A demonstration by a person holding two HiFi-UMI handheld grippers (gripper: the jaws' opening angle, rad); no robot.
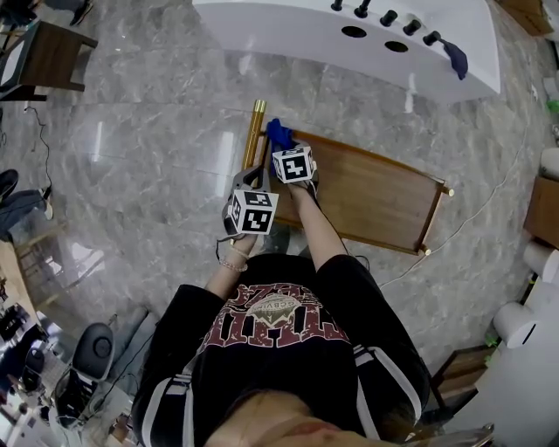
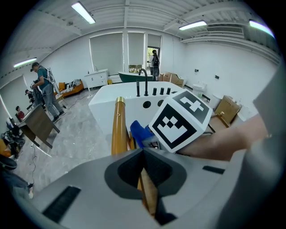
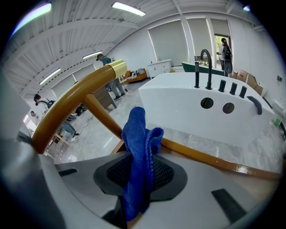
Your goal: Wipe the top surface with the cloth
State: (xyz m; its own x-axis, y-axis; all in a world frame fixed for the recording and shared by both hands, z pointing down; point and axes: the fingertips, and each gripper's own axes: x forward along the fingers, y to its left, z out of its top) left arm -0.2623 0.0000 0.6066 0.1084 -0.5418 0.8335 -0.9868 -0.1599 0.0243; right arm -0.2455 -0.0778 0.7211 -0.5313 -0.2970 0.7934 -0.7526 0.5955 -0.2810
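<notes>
One white bathtub (image 1: 288,26) is the largest thing here, standing on the grey marble floor (image 1: 157,131) well beyond both pairs of tongs. Its deck carries two round holes and a row of five black fittings.

One brown wooden tabletop (image 1: 376,196) lies between the bathtub and the person, stretching away to the right of the right tongs. One golden rail (image 1: 254,131) runs along its left end, just ahead of the left tongs and just left of the right tongs.

Two people stand in the far background of the left gripper view, one well off to the left of the left tongs and one in the doorway beyond the bathtub.

There are two pairs of tongs, each with one marker cube, held side by side at the tabletop's left end. The left tongs (image 2: 144,167) are closed on a thin wooden edge of the tabletop, the strip of wood pinched between the jaws. The right tongs (image 3: 138,179) sit just to the right of them and slightly further forward, clamped on the cloth.

One blue cloth (image 3: 138,152) is the smallest thing. It stands up bunched and folded out of the right tongs, its top poking past their tips towards the golden rail, over the tabletop's left end
</notes>
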